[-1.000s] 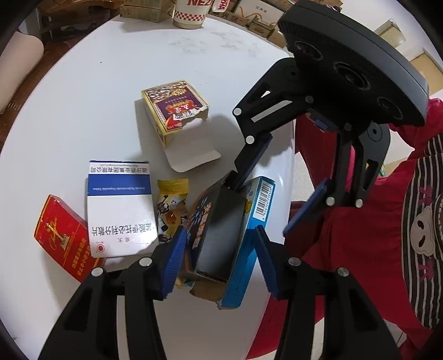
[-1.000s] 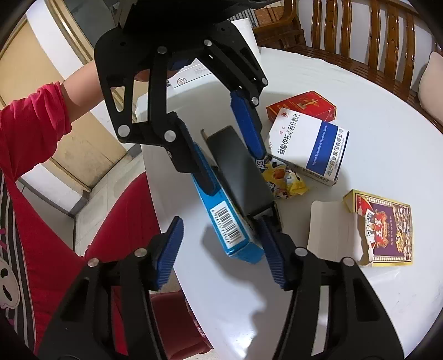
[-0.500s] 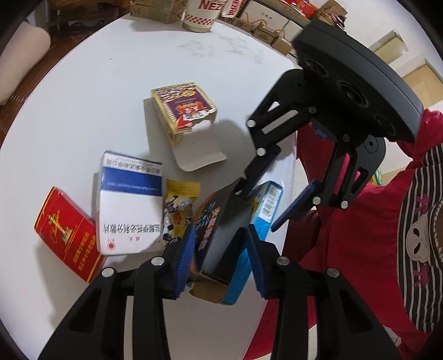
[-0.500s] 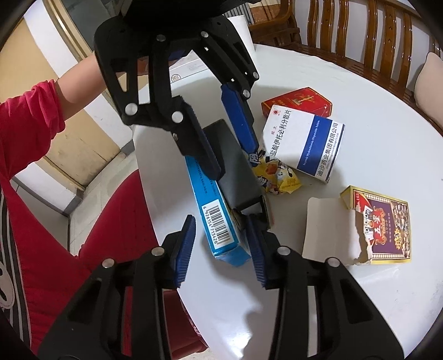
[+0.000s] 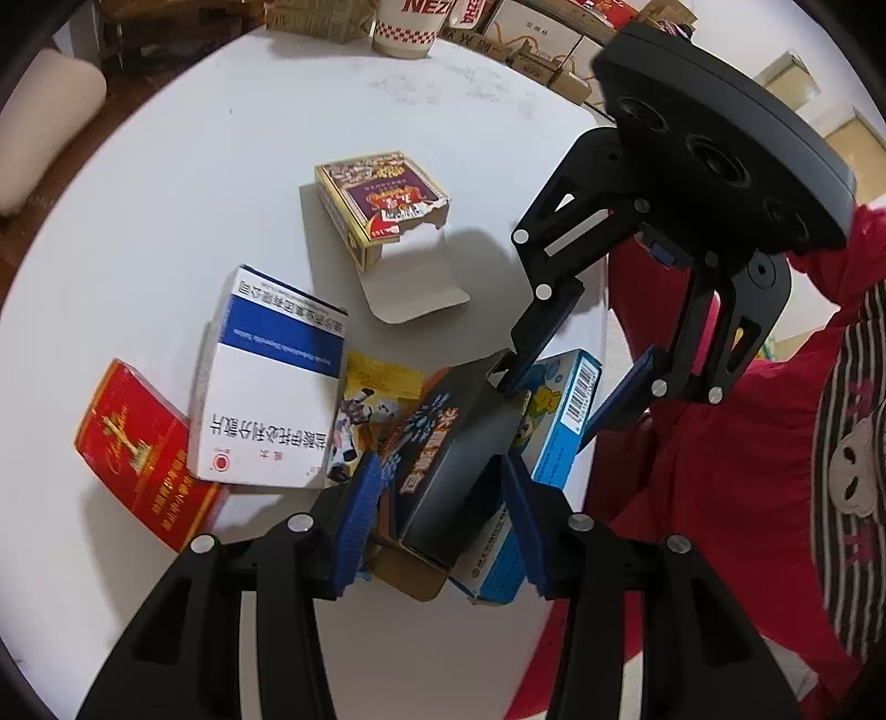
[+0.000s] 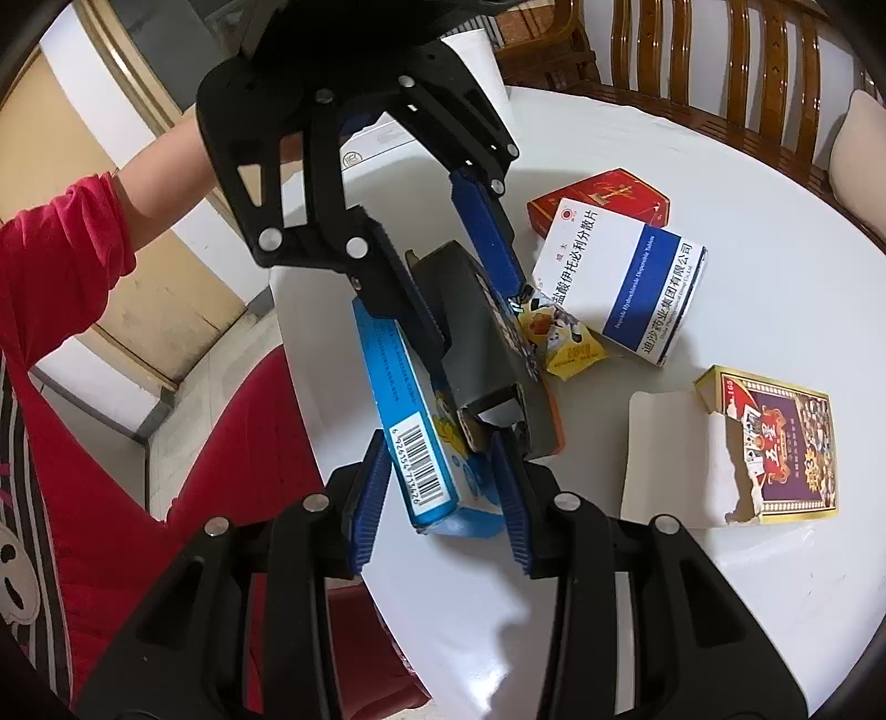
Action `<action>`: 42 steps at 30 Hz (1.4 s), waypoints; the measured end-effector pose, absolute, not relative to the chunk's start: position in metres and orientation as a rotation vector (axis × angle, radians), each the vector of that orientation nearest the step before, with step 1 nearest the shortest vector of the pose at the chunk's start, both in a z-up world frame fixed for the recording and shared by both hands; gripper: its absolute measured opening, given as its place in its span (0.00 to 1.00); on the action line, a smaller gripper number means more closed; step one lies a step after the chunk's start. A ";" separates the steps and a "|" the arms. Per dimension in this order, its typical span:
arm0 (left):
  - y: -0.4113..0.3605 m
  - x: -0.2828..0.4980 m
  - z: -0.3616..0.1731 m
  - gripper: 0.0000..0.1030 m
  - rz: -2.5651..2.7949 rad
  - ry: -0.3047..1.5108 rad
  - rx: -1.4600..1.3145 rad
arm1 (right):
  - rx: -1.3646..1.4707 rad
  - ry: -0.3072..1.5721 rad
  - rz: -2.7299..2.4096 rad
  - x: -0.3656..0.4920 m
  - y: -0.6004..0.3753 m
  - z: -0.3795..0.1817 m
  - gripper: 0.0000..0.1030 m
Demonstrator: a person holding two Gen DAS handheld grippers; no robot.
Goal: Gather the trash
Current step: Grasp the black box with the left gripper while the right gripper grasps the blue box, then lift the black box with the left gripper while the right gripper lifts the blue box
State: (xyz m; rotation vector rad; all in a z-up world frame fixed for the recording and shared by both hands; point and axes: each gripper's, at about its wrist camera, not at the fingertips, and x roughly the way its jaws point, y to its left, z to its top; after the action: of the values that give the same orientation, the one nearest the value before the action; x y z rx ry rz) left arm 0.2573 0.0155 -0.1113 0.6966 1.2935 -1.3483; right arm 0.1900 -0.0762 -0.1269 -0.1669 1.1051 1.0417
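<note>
Between the pads of the left gripper (image 5: 440,507) sits one end of a black carton (image 5: 459,443), tilted, its open brown flap hanging below the fingertips. Both blue pads press against the carton's sides; this claw is clenched on it. From the opposite end, the right gripper (image 6: 440,487) closes around a blue carton (image 6: 412,421) with a barcode, which lies directly beside and partly under the black carton. The left pad touches the barcode side. The right pad sits at the edge where blue carton and black carton meet, so whether it grips the blue carton alone or both cannot be told. In the left wrist view the right gripper's upper finger appears wedged at the far end of the black carton.

Left of the left gripper, touching the black carton, lies a crumpled yellow wrapper (image 5: 371,410). Beyond that rests a white and blue medicine box (image 5: 266,382), its near corner overlapping a red cigarette pack (image 5: 138,454). Ahead of the left gripper, well apart from the cluster, stands a torn playing-card box (image 5: 382,205) with its white flap open toward the claw. All items rest on a round white table (image 5: 194,138). A paper cup (image 5: 407,25) stands at the table's far edge. The operator's red garment (image 5: 720,443) fills the right side.
</note>
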 end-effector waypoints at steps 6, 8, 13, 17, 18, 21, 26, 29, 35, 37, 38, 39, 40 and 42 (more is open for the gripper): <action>0.017 0.244 -0.125 0.62 -1.295 1.237 0.834 | -0.157 1.108 1.040 0.193 -0.076 -0.128 0.37; 0.017 0.245 -0.125 0.61 -1.306 1.234 0.835 | -0.158 1.108 1.040 0.193 -0.076 -0.128 0.37; 0.011 0.241 -0.122 0.42 -1.327 1.196 0.870 | -0.154 1.107 1.028 0.193 -0.078 -0.128 0.37; 0.010 0.235 -0.125 0.37 -1.301 1.180 0.899 | -0.159 1.103 1.002 0.190 -0.079 -0.126 0.37; 0.010 0.234 -0.125 0.37 -1.296 1.180 0.895 | -0.158 1.104 0.990 0.189 -0.079 -0.126 0.37; 0.008 0.226 -0.128 0.37 -1.264 1.192 0.881 | -0.150 1.109 0.958 0.188 -0.078 -0.125 0.37; 0.001 0.226 -0.126 0.30 -1.179 1.230 0.811 | -0.155 1.142 0.893 0.177 -0.075 -0.123 0.33; 0.003 0.232 -0.128 0.28 -1.087 1.276 0.713 | -0.150 1.166 0.869 0.171 -0.075 -0.126 0.29; 0.007 0.224 -0.126 0.28 -0.984 1.262 0.637 | -0.155 1.184 0.828 0.157 -0.070 -0.125 0.26; 0.013 0.232 -0.123 0.28 -0.952 1.264 0.581 | -0.152 1.190 0.811 0.153 -0.069 -0.125 0.25; 0.015 0.234 -0.121 0.26 -0.930 1.264 0.557 | -0.153 1.193 0.803 0.150 -0.069 -0.124 0.24; 0.018 0.236 -0.118 0.26 -0.903 1.266 0.521 | -0.158 1.192 0.782 0.147 -0.070 -0.123 0.24; 0.021 0.237 -0.116 0.26 -0.888 1.266 0.496 | -0.156 1.197 0.767 0.144 -0.072 -0.122 0.22; 0.023 0.232 -0.110 0.25 -0.868 1.236 0.463 | -0.151 1.205 0.737 0.141 -0.075 -0.120 0.22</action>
State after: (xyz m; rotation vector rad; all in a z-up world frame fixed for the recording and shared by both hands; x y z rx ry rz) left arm 0.2323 0.0226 -0.1102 0.4632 1.2365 -0.8676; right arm 0.1414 -0.0750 -0.1198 -0.1509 1.2050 0.7375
